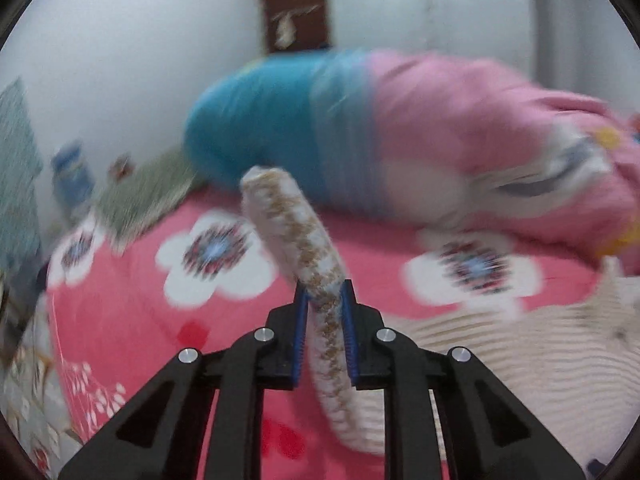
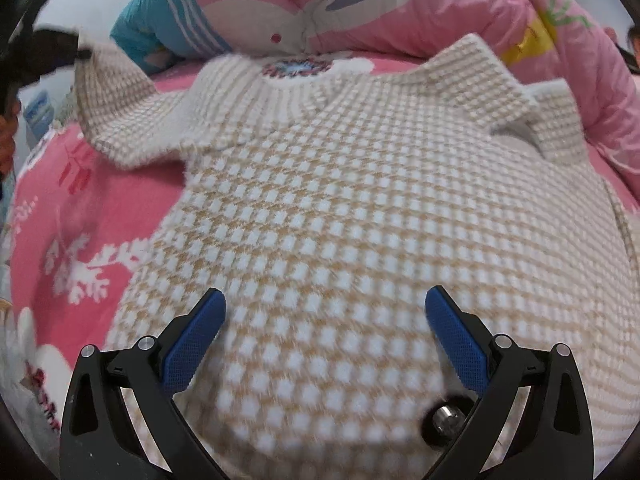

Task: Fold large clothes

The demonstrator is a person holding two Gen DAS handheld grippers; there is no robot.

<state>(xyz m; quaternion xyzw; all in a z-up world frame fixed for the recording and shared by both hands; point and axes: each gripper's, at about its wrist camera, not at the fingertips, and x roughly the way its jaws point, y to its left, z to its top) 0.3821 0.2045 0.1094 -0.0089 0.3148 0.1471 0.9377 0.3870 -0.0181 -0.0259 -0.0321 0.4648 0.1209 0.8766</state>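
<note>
A cream and tan checked knit sweater lies spread on a pink flowered bedsheet, neck hole away from me. My left gripper is shut on the sweater's left sleeve and holds it lifted off the bed; the cuff sticks up past the fingers. In the right wrist view that raised sleeve shows at the upper left, with the left gripper dark at the frame edge. My right gripper is open and empty, hovering just above the sweater's lower body. The right sleeve lies bent at the upper right.
A bundled pink and blue quilt lies along the far side of the bed, also seen in the right wrist view. A white wall and a dark brown hanging stand behind. Small items sit at the bed's left edge.
</note>
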